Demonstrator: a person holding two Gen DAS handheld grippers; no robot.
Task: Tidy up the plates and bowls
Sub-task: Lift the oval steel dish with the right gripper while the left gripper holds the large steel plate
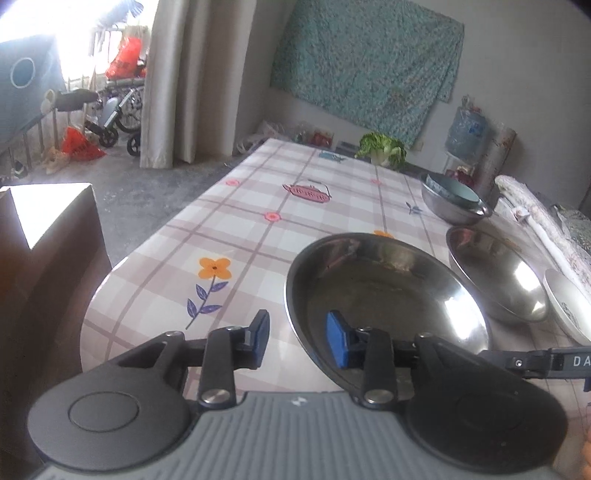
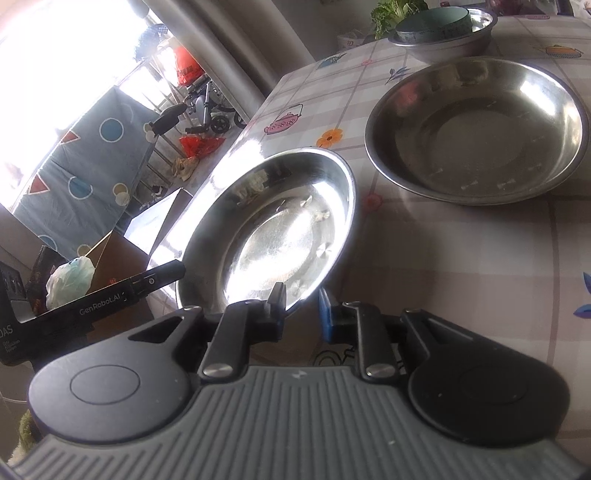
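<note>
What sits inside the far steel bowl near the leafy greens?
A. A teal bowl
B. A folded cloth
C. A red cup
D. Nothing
A: both wrist views show a teal bowl nested in the far steel bowl, close to the greens.

White dish (image 1: 569,310) cut off at the right edge; teal bowl's (image 2: 436,18) top clipped by the frame.

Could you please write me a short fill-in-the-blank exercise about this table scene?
The teal bowl sits ___ the far steel basin.
The left gripper straddles the near steel dish at its rim, jaws ___.
Counting that basin, ___ steel vessels stand on the table.
Missing: inside; open; three.
</note>
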